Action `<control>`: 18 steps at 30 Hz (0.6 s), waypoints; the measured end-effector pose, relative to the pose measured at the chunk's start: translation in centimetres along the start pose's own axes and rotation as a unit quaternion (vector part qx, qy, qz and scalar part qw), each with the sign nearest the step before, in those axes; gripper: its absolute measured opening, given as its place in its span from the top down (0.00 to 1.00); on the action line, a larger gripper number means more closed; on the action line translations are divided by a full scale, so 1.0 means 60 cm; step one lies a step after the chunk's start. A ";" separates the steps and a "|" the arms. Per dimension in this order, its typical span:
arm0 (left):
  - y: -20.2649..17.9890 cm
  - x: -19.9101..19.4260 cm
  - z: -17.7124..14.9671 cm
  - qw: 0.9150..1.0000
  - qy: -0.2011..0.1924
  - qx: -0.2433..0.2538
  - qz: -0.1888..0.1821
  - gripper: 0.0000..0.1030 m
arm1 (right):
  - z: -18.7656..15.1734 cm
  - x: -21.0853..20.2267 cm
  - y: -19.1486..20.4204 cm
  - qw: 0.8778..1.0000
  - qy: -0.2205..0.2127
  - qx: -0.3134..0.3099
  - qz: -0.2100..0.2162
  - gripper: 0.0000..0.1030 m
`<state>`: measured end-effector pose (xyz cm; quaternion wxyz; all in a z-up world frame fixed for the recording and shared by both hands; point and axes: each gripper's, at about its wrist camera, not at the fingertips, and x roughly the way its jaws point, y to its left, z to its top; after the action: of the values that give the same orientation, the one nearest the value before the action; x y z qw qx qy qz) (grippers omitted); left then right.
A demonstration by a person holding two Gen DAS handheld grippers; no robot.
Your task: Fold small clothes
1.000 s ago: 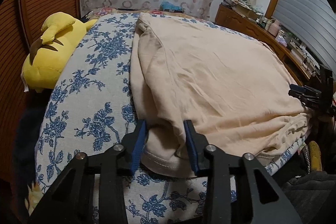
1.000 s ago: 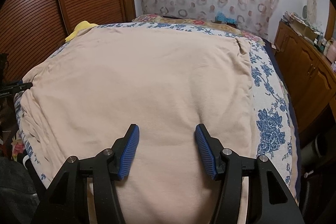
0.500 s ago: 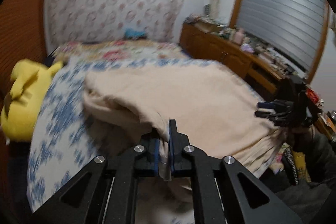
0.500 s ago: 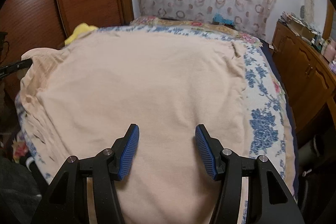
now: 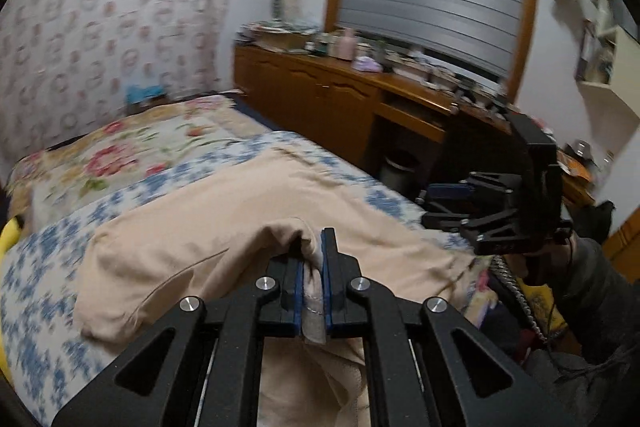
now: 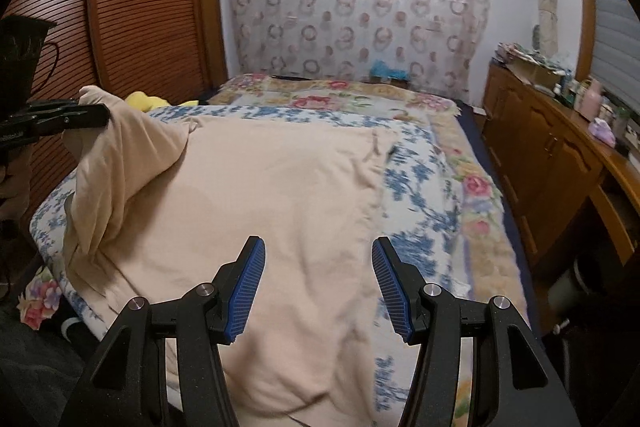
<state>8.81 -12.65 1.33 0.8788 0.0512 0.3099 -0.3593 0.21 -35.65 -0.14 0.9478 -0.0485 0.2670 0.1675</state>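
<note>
A beige garment (image 5: 240, 239) lies spread over the blue-flowered bedspread (image 6: 424, 195). My left gripper (image 5: 314, 243) is shut on the garment's near left edge, with a fold of cloth pinched between the blue pads. That edge is lifted off the bed. In the right wrist view the raised cloth hangs like a tent from the left gripper (image 6: 100, 115) at the left. My right gripper (image 6: 318, 255) hovers open above the garment's (image 6: 280, 195) near part with nothing between its fingers. It also shows at the right of the left wrist view as the right gripper (image 5: 430, 205).
A yellow plush toy (image 6: 146, 101) lies at the bed's far left by the slatted wooden wardrobe (image 6: 140, 7). A cluttered wooden sideboard (image 5: 340, 95) runs along the bed's right side, with a dark bin (image 5: 398, 167) below. A patterned cloth covers the far wall.
My left gripper closed on the garment's edge, then lifted it and swung it to the right. The right gripper rose slightly and stayed open.
</note>
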 end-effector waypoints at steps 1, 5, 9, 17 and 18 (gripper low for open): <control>-0.011 0.008 0.008 1.000 0.001 0.003 -0.013 0.92 | -0.004 -0.003 -0.007 1.000 0.000 0.004 -0.003 0.44; -0.066 0.020 0.036 0.999 0.001 0.018 -0.048 0.92 | -0.006 -0.014 -0.011 1.000 -0.004 0.011 -0.013 0.44; -0.095 0.027 0.036 0.998 0.008 0.032 -0.046 0.88 | -0.009 -0.030 -0.010 1.000 -0.011 0.018 -0.014 0.44; -0.055 0.035 0.002 0.999 0.024 -0.004 -0.023 0.61 | -0.014 -0.019 0.006 1.000 -0.006 0.016 -0.001 0.44; -0.051 0.032 0.000 1.000 0.023 -0.005 -0.018 0.61 | -0.013 -0.017 0.009 1.000 -0.006 0.016 0.002 0.44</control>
<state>7.86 -16.05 0.63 0.8653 0.0492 0.3325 -0.3720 -1.17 -35.61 -0.25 0.9498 -0.0316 0.2640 0.1650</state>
